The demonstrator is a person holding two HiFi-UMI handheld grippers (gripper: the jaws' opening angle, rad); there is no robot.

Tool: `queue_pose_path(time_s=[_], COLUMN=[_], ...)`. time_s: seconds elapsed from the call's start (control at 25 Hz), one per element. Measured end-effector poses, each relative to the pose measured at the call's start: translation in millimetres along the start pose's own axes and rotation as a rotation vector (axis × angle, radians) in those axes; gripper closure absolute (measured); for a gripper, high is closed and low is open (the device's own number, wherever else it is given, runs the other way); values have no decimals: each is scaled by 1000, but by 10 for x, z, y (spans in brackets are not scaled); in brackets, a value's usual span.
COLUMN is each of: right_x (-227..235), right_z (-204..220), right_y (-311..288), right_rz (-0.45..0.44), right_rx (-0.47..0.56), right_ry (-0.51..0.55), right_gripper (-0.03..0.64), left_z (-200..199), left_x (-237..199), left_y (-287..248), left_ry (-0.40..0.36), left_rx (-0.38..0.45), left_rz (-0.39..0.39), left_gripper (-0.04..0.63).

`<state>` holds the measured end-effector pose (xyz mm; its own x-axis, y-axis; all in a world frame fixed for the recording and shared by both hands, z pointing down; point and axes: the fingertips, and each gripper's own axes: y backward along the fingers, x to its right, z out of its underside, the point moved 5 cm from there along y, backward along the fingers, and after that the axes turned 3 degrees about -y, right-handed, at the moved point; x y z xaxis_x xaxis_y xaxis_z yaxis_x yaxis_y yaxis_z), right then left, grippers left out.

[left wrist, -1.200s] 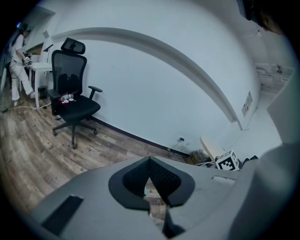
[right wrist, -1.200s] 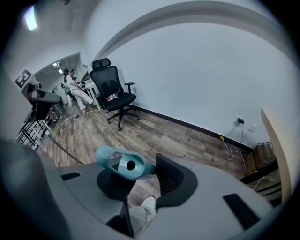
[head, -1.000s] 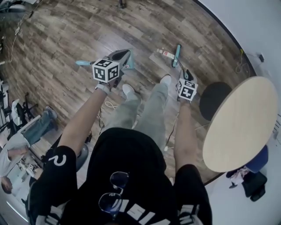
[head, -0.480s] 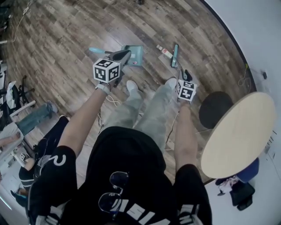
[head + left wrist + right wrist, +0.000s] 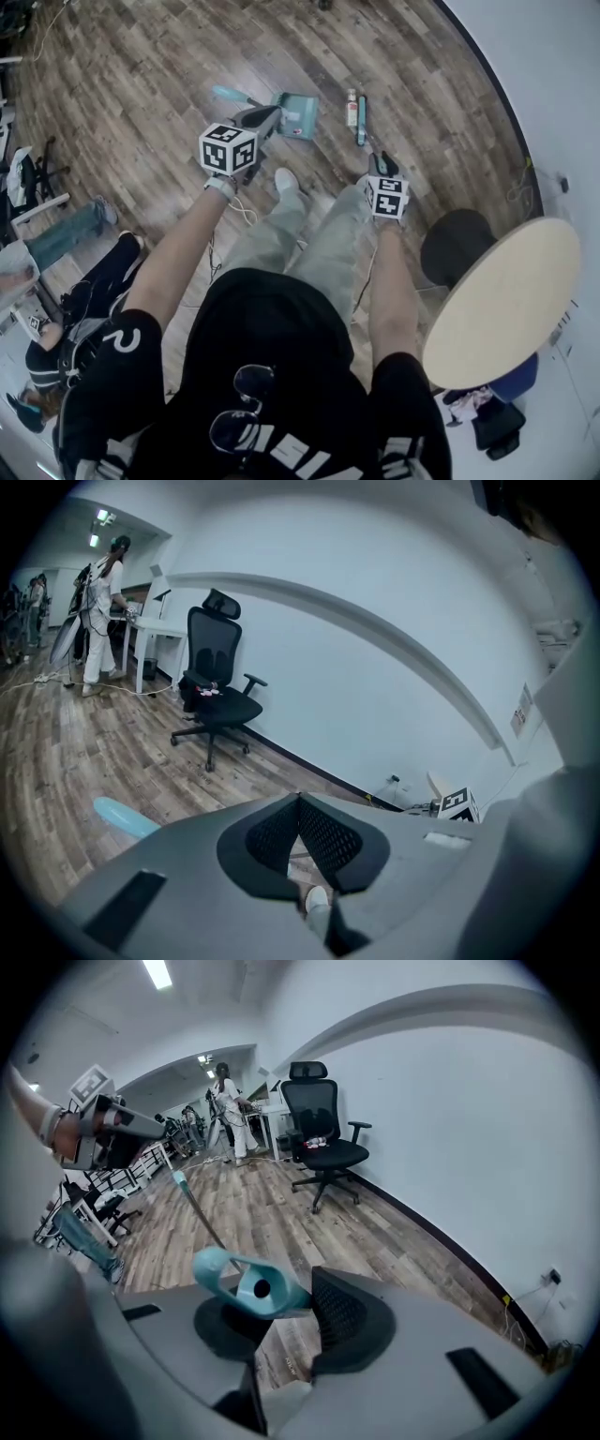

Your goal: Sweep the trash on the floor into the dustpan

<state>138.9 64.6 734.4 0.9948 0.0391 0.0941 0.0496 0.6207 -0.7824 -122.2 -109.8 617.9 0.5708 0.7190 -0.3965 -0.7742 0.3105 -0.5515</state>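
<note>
A teal dustpan (image 5: 296,113) sits on the wood floor, its thin rod rising to a teal grip (image 5: 230,95). A small bottle-like piece of trash (image 5: 351,107) lies just right of it, next to the teal broom head (image 5: 362,120). My right gripper (image 5: 378,162) is shut on the broom's teal handle end (image 5: 251,1288), which has a hanging hole. My left gripper (image 5: 266,118) hovers over the dustpan's near edge. Its pads meet at the tip (image 5: 300,803), with nothing between them. The dustpan grip (image 5: 124,817) shows left of that jaw.
A round wooden table (image 5: 506,300) and a dark round stool (image 5: 457,240) stand at my right by the white wall. My shoes (image 5: 286,178) are just behind the dustpan. A black office chair (image 5: 323,1143) stands by the wall; people sit at the left (image 5: 56,281).
The broom head has swung from a tilt to lie straight, close beside the trash. My right gripper has shifted left. Dustpan and trash now appear nearer each other.
</note>
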Motion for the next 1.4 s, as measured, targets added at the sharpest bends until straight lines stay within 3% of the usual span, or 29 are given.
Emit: queue_pose_path(time_s=[0.48,0.92,1.2,1.4], right_x=[-773,-1369,-1238,-936], right_z=[-94,-341,-546,-676], right_y=[-133,-125,16,358], right_rz=[-107,-230,-167,-89], right_rx=[-19,34,75,116], right_ry=[54,-66,-97,-90], right_gripper=[522,528,529,529], left_z=[79,15,-102,-183], left_x=[-372,-595,-620,-319], left_y=[307,574,648,596], left_ry=[44,67,55,20], left_rx=[31,70,83,86], left_rz=[-32,-59,-50,-11], left_gripper=[598,598,598,598])
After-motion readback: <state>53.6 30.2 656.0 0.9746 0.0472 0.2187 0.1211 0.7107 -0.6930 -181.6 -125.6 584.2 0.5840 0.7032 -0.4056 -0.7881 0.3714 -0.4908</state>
